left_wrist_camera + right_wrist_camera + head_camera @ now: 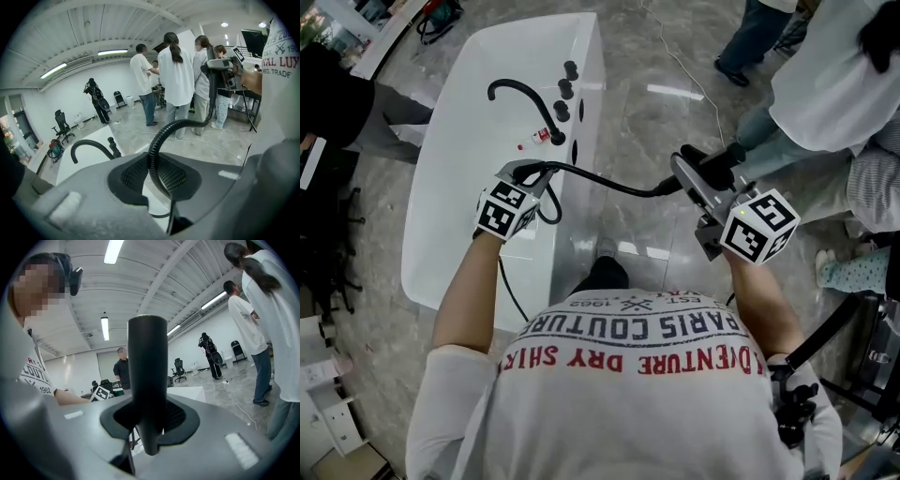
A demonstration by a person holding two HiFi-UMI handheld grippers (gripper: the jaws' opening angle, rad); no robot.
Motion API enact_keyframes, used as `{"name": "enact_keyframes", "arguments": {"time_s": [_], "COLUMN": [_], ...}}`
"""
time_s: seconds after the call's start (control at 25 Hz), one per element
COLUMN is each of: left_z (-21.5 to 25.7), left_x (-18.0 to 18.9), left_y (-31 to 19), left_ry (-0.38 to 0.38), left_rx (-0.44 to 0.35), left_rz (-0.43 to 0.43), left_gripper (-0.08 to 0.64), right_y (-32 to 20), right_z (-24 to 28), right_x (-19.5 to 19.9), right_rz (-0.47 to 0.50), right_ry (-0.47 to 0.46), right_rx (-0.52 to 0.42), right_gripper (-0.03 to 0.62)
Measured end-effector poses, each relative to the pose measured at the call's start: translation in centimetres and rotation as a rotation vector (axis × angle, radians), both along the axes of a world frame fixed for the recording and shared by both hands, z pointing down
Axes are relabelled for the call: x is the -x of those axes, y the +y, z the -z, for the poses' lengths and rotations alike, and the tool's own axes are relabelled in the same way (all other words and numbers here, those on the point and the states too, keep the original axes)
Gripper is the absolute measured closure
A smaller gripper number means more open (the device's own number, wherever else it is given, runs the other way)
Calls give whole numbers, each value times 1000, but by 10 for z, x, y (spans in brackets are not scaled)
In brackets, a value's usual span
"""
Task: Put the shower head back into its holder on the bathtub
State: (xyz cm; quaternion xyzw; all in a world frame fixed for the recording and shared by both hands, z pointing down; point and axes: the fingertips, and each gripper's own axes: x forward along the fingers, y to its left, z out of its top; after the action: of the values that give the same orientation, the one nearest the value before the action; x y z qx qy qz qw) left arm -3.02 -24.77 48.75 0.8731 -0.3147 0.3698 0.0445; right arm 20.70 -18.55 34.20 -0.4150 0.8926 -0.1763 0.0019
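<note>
The white bathtub (450, 187) stands at the left, with a curved black faucet (520, 94) and a row of black fittings (563, 101) on its rim. My left gripper (528, 178) is over the tub's near edge, shut on the black ribbed hose (600, 180). That hose (157, 140) runs up between the pads of the left gripper (157, 176). To the right, over the floor, my right gripper (694, 173) is shut on the black shower head (717, 167). Its handle (147, 371) stands upright between the jaws of the right gripper (150, 423).
Several people (176, 75) stand on the marble floor to the right of the tub, one close by my right gripper (825, 84). A thin cable (684, 70) lies on the floor. Office chairs (63, 126) are by the far wall.
</note>
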Motion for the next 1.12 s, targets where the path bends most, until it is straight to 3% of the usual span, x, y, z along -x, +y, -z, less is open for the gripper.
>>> {"name": "enact_keyframes", "arguments": {"time_s": [0.44, 0.72, 1.12], "left_z": [95, 140, 167], "left_x": [21, 20, 41], "left_y": [-67, -106, -175], "left_ry": [35, 3, -10], "left_rx": [-171, -275, -314], "left_rz": [43, 20, 21], "left_gripper": [498, 499, 499], "right_y": [-28, -51, -110], "right_z": [13, 33, 51], "right_x": [16, 23, 45], "right_rz": [17, 18, 11], "right_ry": [-13, -73, -133], "right_rx": [-27, -23, -4], "right_gripper": [491, 492, 492]}}
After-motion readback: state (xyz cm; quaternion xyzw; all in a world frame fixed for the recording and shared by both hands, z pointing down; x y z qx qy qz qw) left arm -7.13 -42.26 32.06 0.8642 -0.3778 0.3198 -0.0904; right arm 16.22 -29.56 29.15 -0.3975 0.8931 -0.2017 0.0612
